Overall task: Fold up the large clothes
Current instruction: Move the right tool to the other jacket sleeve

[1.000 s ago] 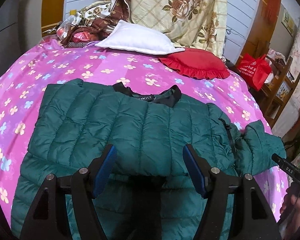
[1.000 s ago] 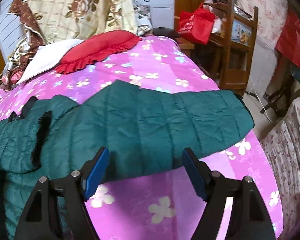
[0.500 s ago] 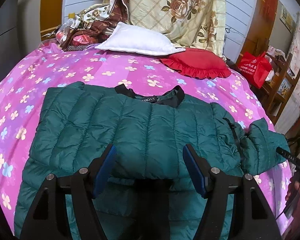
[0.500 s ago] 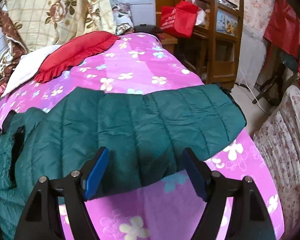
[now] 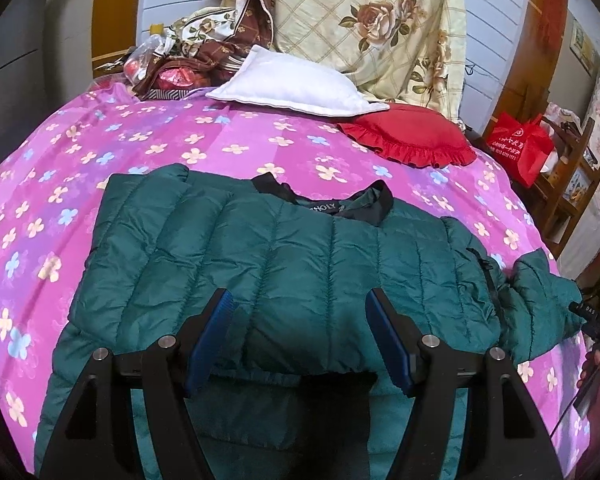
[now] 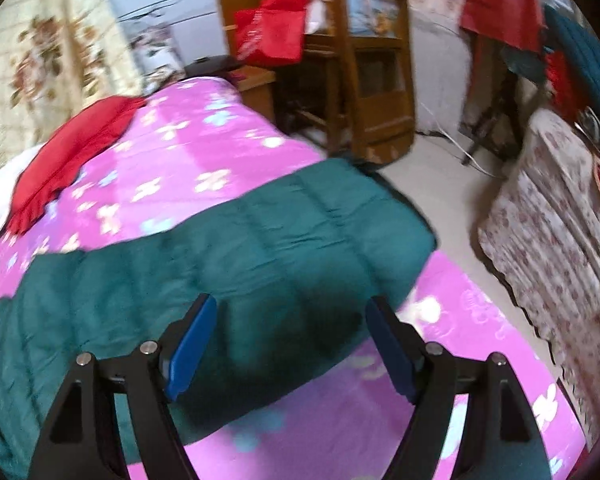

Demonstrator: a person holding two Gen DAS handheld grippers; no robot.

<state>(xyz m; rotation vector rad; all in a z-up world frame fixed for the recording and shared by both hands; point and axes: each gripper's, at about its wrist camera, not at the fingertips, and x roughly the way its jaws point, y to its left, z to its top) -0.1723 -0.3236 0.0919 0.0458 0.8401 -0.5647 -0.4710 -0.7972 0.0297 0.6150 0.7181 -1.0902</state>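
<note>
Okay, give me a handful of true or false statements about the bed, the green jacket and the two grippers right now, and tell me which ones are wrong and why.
1. The green puffer jacket lies spread on the pink flowered bedspread. True.
2. The left gripper is clamped shut on the jacket's collar. False: its jaws stand open over the jacket's body, and the black collar lies farther up the bed.
3. A red frilled cushion lies beside a white pillow. True.
4. The right gripper holds the red bag. False: it is open over the jacket's sleeve; the red bag hangs by the wooden furniture.
</note>
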